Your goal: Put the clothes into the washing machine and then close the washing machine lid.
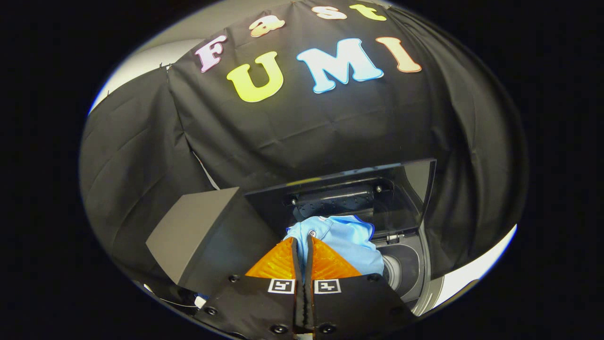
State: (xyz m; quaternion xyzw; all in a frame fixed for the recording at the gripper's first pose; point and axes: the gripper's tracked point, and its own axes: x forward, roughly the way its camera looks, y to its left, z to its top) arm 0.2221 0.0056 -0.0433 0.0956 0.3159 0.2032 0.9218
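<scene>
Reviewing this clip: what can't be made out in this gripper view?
- How much of the light blue cloth garment the hand-held gripper pinches: its nearly closed fingers cover the fold.
- Whether the dark top-loading washing machine drum already holds anything: garment and fingers hide most of the opening.
- The raised dark washing machine lid: its hinge side sits behind the garment.
- What the grey box-shaped object is: its base is cut off behind the gripper body.

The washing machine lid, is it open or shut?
Open. The lid stands raised behind the drum opening, and the fingers pinch the blue garment above it.
</scene>
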